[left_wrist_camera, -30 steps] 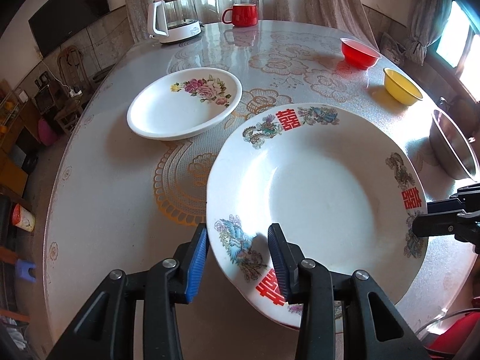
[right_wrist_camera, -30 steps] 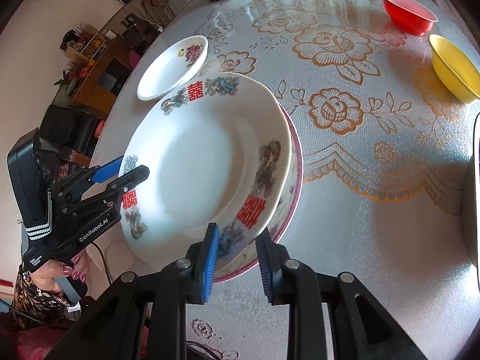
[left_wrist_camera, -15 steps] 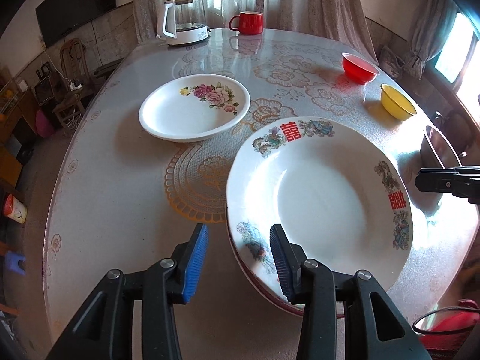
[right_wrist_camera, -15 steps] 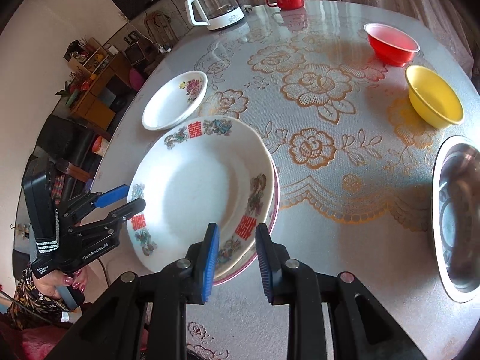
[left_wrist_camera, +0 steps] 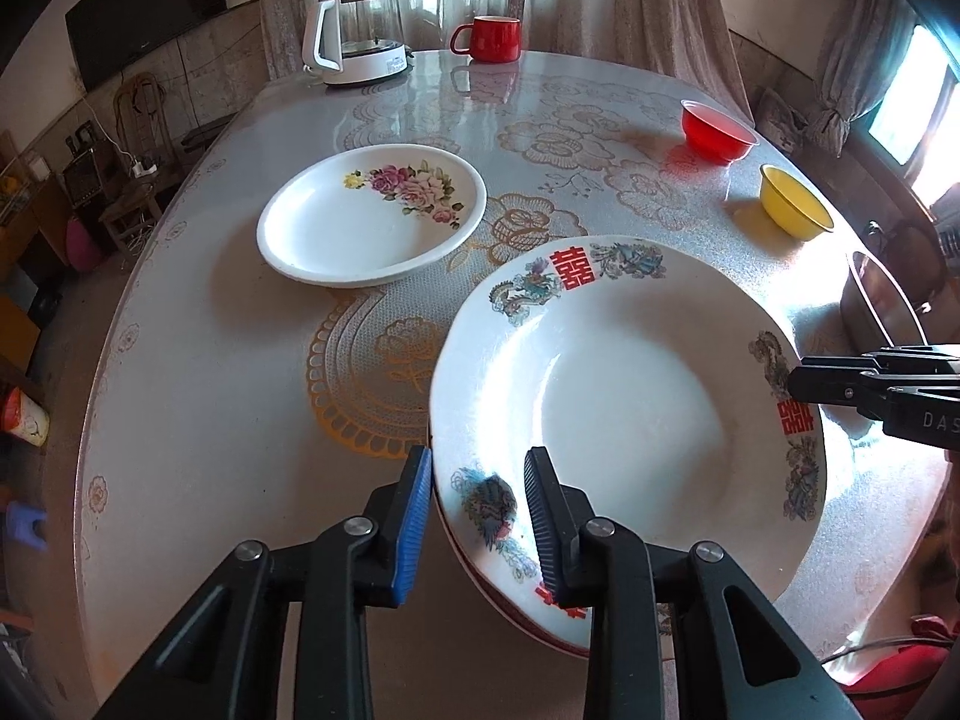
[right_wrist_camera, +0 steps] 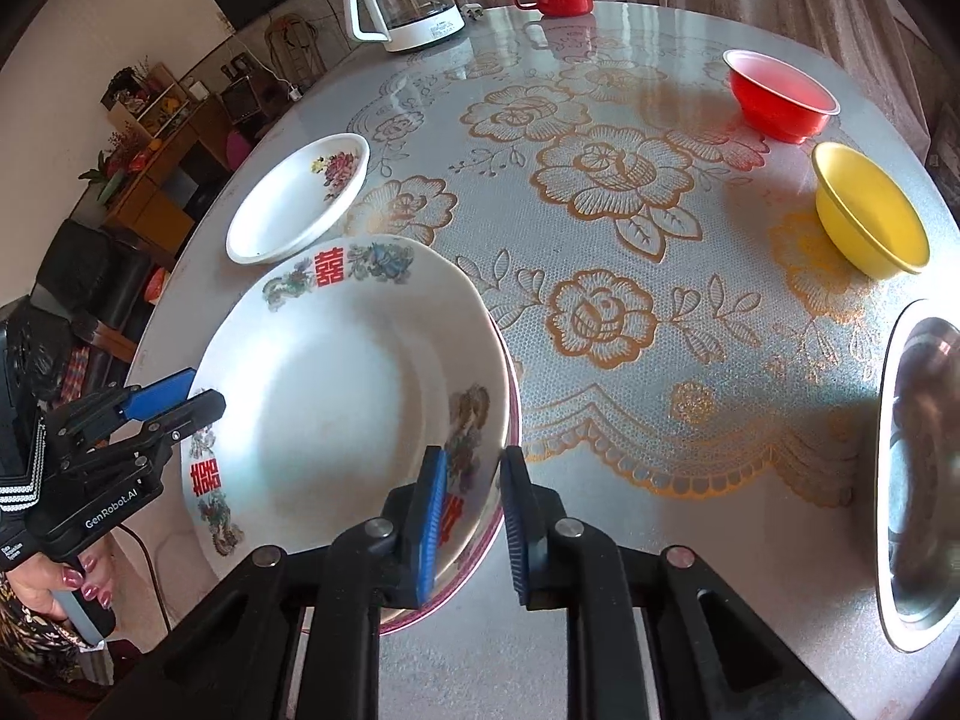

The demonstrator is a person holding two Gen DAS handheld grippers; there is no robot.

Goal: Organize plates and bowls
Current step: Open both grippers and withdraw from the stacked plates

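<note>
Between the left gripper's [left_wrist_camera: 477, 513] fingers, which stand apart, passes the near rim of the large white plate with red double-happiness characters and phoenix prints [left_wrist_camera: 630, 396]; neither pad presses it. The right gripper [right_wrist_camera: 471, 513] likewise has its fingers apart astride the opposite rim. That plate sits nested on a pink-rimmed plate [right_wrist_camera: 498, 516] beneath, on the lace-patterned desk [right_wrist_camera: 630, 360]. To finish the release well, I would draw both grippers straight back along the rim line, level, so no pad catches the edge and skews the stack. Next target is probably the white shallow plate with pink roses [left_wrist_camera: 372, 222], well apart to the left; the red plastic bowl [right_wrist_camera: 780, 99], yellow bowl [right_wrist_camera: 870, 222] and steel basin [right_wrist_camera: 918, 480] wait on the right.

A second ago the big plate was tilted and clamped by both grippers; now it lies flat and both have pulled back.
</note>
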